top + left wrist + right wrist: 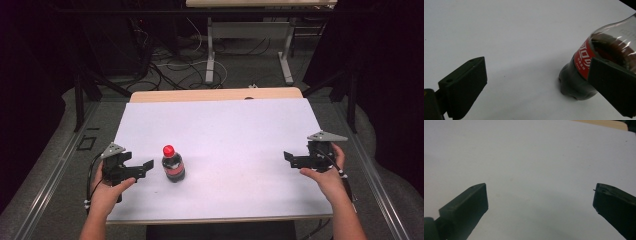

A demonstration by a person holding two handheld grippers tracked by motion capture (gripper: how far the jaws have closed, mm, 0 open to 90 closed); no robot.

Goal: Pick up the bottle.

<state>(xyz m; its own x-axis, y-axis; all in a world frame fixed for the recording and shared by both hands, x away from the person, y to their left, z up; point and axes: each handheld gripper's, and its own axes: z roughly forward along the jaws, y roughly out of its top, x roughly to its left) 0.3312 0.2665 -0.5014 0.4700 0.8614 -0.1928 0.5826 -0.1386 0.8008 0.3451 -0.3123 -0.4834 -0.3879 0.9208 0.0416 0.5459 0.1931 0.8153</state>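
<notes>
A small cola bottle with a red cap and red label stands upright on the white sheet, left of centre. My left gripper is held just left of it, open, jaws pointing toward the bottle without touching it. In the left gripper view the bottle sits to the right, partly behind the right jaw, and nothing lies between the jaws of the left gripper. My right gripper is held at the sheet's right side, open and empty. In the right gripper view, bare white sheet lies between the jaws of the right gripper.
The white sheet covers a wooden table whose far edge shows beyond it. A second table's legs and cables stand on the floor behind. Dark frame posts flank the table.
</notes>
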